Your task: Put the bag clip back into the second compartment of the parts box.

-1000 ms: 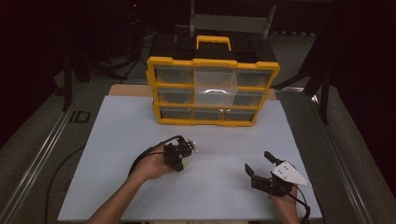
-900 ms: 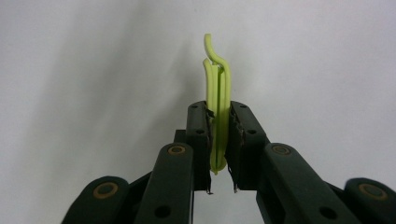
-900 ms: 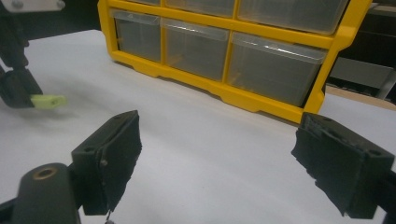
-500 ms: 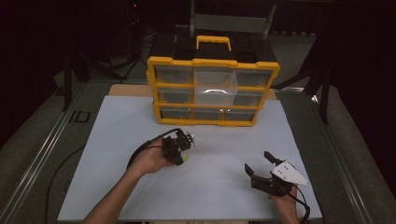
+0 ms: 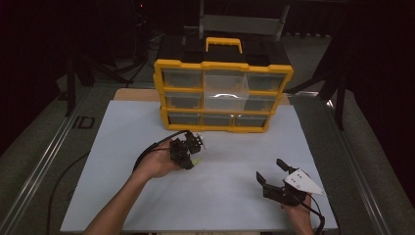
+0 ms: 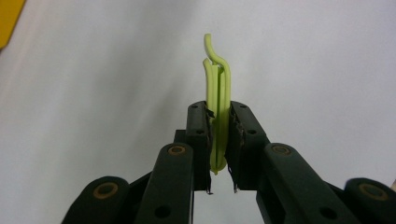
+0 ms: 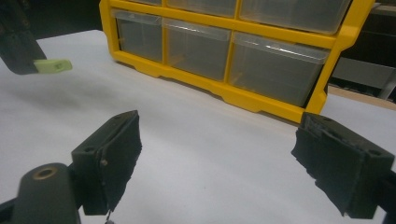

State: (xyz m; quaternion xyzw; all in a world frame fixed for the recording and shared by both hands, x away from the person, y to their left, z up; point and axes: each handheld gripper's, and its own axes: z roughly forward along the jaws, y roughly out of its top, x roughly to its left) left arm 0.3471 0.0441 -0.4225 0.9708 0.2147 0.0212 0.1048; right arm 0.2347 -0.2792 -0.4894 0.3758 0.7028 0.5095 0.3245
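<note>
A: The left gripper (image 6: 218, 140) is clamped on the slim lime-green plastic clip (image 6: 217, 98), held above the white table sheet (image 5: 122, 147).

B: Keep it squeezed; the right gripper (image 7: 215, 154) (jaws wide apart) could open a drawer of the yellow plastic drawer cabinet (image 5: 222, 68).

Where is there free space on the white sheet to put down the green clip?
Bare sheet lies left of the left gripper, which holds the green clip, and also between it and the open right gripper. It is narrower in front of the yellow drawer cabinet.
</note>
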